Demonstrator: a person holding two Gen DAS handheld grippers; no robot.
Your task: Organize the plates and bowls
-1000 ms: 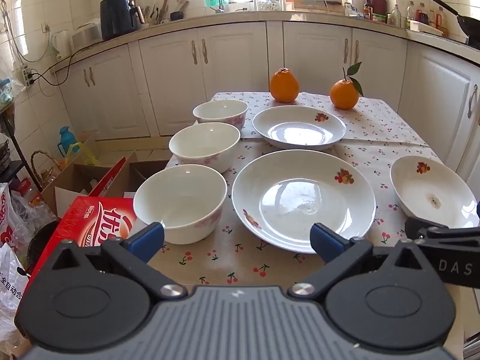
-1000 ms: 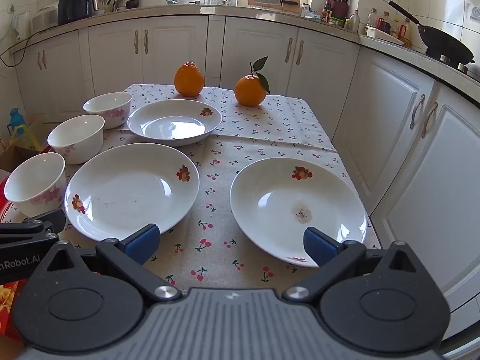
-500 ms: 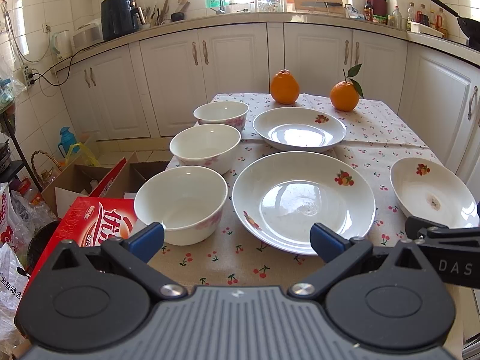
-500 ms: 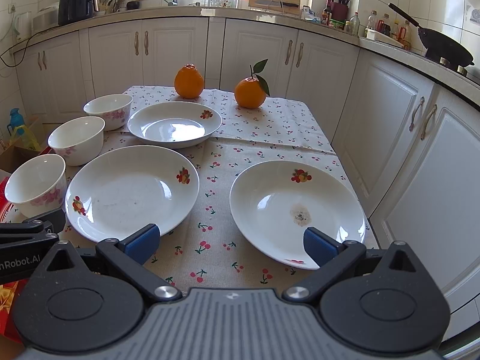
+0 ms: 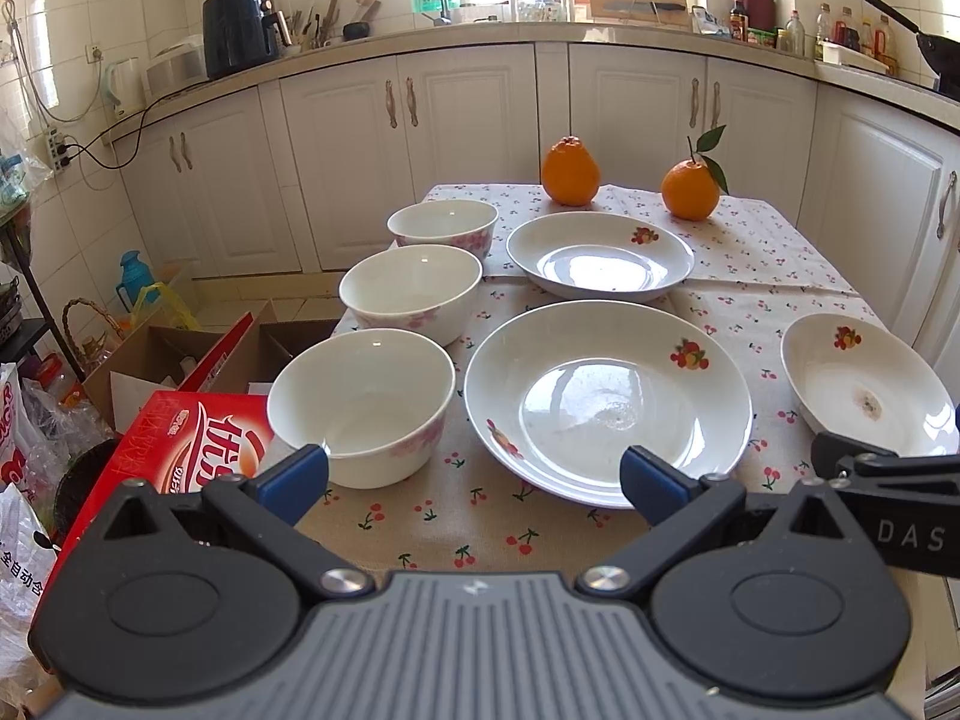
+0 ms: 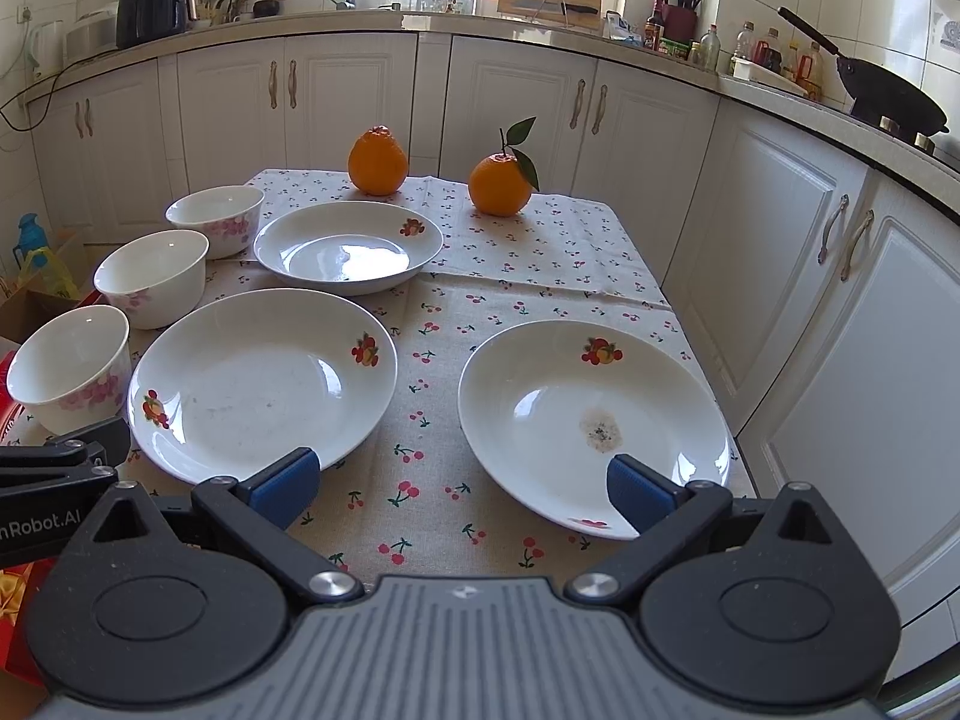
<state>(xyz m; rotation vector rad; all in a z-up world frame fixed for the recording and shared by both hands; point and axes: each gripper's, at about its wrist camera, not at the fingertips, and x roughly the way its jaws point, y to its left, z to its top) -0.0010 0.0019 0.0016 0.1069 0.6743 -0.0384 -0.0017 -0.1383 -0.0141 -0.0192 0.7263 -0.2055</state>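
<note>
Three white bowls with pink flower prints stand in a line along the left edge of the table: the near bowl, the middle bowl and the far bowl, each upright, empty and close to its neighbour, though whether they touch is not clear. Just right of the near bowl lies the large plate, white with small fruit decals on its rim and nothing in it. Behind it sits the far plate, shallower-looking and glossy, also empty. At the right edge of the table lies the right plate, empty of food but marked by a brownish speckled stain near its centre and carrying a fruit decal at its far rim. All the dishes rest apart from one another on a beige cloth printed with cherries. Two oranges stand at the far end of the cloth: the left orange with a knobbed top, and the right orange with a stem and green leaves. The left tongs hang wide open above the near edge of the table, gripping nothing, facing the near bowl and the large plate. The right tongs are likewise spread open and empty, with one blue fingertip over the near rim of the right plate in the view. A red carton sits beside the table on the left.
</note>
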